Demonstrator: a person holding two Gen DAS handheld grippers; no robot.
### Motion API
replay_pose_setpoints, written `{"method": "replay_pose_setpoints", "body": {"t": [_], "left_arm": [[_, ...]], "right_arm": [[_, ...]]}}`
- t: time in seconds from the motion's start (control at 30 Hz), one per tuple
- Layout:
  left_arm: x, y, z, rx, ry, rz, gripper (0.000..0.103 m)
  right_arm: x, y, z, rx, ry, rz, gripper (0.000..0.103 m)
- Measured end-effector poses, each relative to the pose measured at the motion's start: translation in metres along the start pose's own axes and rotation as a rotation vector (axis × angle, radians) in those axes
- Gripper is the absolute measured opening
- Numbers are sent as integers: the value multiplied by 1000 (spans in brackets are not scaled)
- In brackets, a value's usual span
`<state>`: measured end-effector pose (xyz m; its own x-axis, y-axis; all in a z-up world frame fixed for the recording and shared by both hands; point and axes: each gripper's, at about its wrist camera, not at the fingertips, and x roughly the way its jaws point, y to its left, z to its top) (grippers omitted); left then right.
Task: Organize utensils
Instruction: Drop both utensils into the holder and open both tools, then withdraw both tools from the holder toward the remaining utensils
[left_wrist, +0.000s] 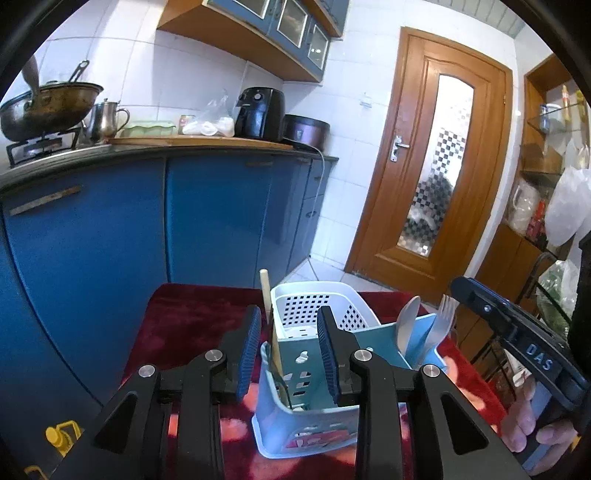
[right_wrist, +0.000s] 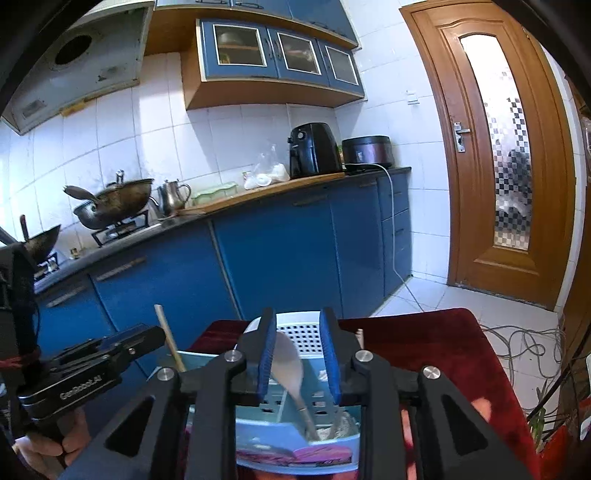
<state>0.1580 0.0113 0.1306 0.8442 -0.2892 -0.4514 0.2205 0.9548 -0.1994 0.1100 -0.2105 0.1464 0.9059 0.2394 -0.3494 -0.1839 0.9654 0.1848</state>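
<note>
Left wrist: ribbed-pad left tool (left_wrist: 289, 350) parted, empty; right tool (right_wrist: 298, 356) parted round steel spoon (right_wrist: 290, 363).

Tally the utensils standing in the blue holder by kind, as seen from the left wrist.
Wooden chopstick: 1
Metal spoon: 1
Metal fork: 1
Total: 3 in the blue utensil holder
</note>
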Motion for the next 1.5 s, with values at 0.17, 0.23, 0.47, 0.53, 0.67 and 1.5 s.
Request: {"method": "replay_pose_setpoints", "body": {"t": [0.17, 0.23, 0.47, 0.53, 0.67, 1.5], "left_arm": [[-21, -4, 4, 9, -11, 0, 32], [-30, -7, 4, 21, -11, 4, 33], [-64, -15, 2, 42, 2, 17, 33], [-73, -18, 0, 40, 13, 12, 33], [-90, -22, -8, 38, 37, 3, 34], [-88, -28, -101, -3, 244, -2, 40]], "right_arm": [[-23, 9, 5, 16, 5, 29, 27], [-32, 12, 5, 15, 10, 34, 27], [-63, 22, 4, 1, 35, 32, 27], [-72, 24, 1, 4, 48, 34, 27], [-85, 23, -9, 11, 88, 33, 27], [-81, 15, -116, 50, 393, 16, 27]]}}
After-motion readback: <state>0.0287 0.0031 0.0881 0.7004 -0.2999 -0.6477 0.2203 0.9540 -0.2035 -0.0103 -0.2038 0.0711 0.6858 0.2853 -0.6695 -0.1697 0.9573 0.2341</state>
